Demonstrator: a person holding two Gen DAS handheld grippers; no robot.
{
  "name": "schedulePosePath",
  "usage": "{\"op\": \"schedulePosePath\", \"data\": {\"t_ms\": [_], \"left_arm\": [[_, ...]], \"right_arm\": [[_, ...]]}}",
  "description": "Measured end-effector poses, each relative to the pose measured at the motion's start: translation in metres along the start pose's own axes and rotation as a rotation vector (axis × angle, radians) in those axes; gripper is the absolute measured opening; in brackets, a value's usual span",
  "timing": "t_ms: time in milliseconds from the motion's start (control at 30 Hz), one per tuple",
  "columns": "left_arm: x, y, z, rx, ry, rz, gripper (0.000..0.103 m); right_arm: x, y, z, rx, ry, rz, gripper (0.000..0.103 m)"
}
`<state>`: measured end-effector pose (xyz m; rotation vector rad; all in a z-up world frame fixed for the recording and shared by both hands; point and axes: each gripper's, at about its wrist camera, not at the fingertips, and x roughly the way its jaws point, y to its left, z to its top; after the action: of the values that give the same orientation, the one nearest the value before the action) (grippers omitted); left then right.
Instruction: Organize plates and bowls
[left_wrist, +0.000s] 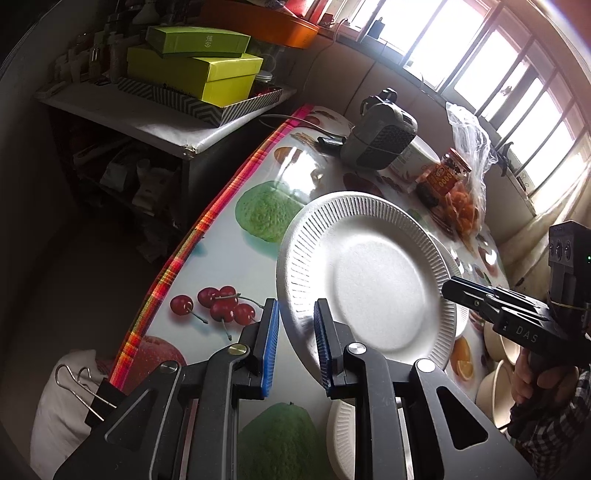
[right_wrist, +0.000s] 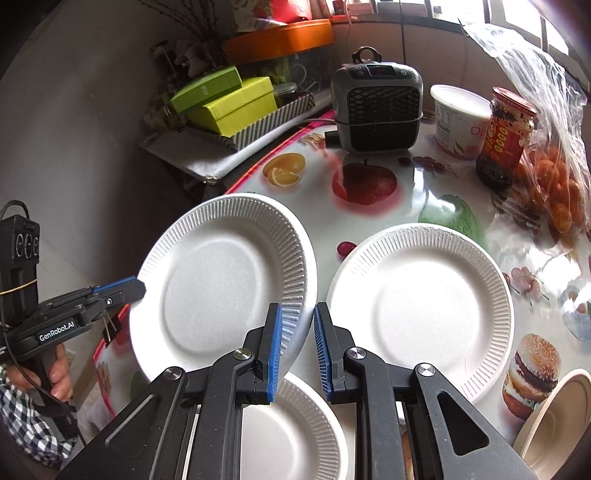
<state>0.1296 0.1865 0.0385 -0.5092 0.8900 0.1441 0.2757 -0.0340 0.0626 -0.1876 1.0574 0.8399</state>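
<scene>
A white ribbed paper plate (left_wrist: 369, 273) hangs tilted above the fruit-print table, held from both sides. My left gripper (left_wrist: 295, 306) is shut on its near rim, and the right gripper (left_wrist: 448, 286) pinches the opposite rim. In the right wrist view the same plate (right_wrist: 221, 284) has its right rim between the pads of my right gripper (right_wrist: 297, 308), with the left gripper (right_wrist: 138, 286) clamped on its left edge. A second plate (right_wrist: 421, 314) lies flat on the table, and a third plate (right_wrist: 295, 424) lies under my fingers. A beige bowl (right_wrist: 554, 421) sits at the lower right.
At the back of the table stand a grey heater (right_wrist: 376, 107), a white tub (right_wrist: 458, 118), a red-labelled jar (right_wrist: 506, 136) and a plastic bag of oranges (right_wrist: 554, 192). A side shelf with green boxes (right_wrist: 229, 103) flanks the table's striped edge (left_wrist: 177, 266).
</scene>
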Motion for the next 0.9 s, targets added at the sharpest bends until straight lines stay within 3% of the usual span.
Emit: {"op": "schedulePosePath", "data": {"t_ms": [567, 900], "left_arm": [[0.000, -0.031, -0.041, 0.077, 0.066, -0.046, 0.020], [0.002, -0.039, -0.058, 0.092, 0.086, -0.058, 0.020]], "right_arm": [[-0.038, -0.013, -0.068, 0.089, -0.002, -0.027, 0.017], [-0.040, -0.017, -0.098, 0.121, 0.022, -0.036, 0.018]]}}
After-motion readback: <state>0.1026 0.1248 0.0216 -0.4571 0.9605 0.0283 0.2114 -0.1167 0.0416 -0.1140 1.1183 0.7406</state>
